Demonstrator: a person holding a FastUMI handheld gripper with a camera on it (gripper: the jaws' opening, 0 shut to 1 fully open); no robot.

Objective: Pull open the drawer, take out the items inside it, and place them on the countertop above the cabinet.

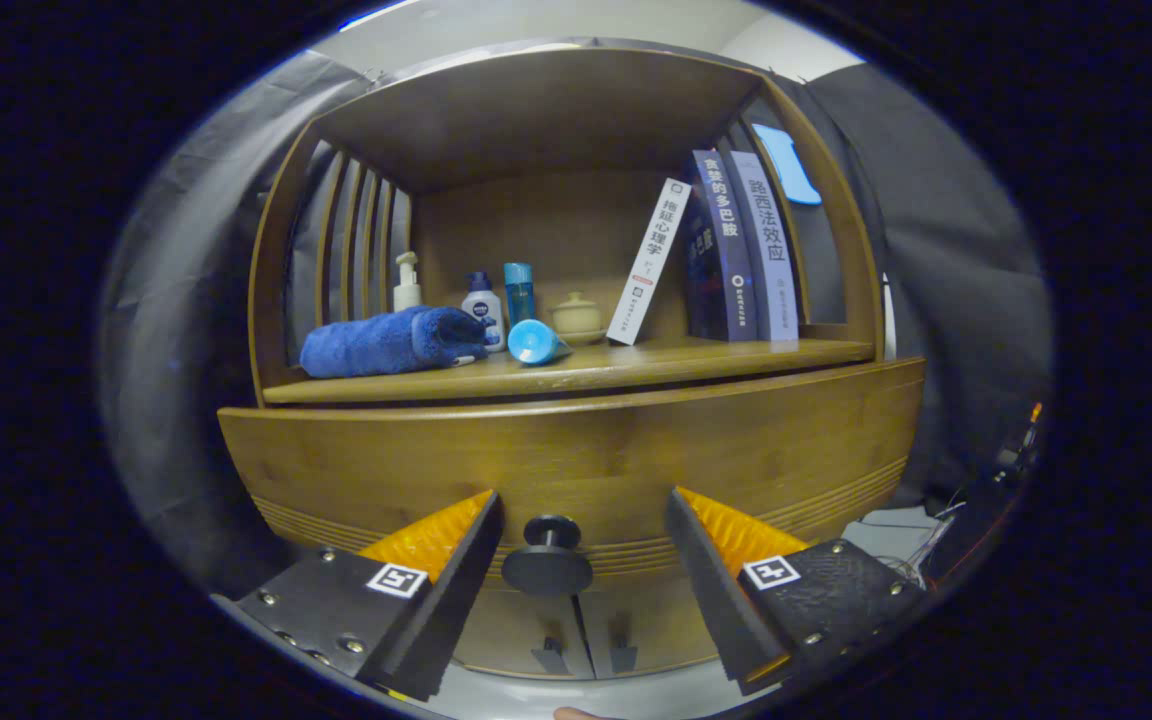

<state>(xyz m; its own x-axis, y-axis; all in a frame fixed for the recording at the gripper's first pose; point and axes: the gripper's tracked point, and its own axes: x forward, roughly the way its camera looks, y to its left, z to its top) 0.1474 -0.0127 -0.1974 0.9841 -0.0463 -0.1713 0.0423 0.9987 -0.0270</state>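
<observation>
Cabinet (576,450) smooth satin wood; knob (548,556) matt dark; towel (391,340) fluffy cloth; books (736,250) glossy paper.

Drawer knob (547,556) between gripper (584,545) fingers

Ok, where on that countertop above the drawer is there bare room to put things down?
The front strip of the countertop before the books is bare. The stretch from the towel to the blue cup is crowded. The open gripper straddles the drawer knob.

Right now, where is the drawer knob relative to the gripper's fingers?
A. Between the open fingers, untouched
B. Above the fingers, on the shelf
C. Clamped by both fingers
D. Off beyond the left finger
A: the round dark drawer knob sits in the gap of the open gripper, with clear space to each finger.
</observation>
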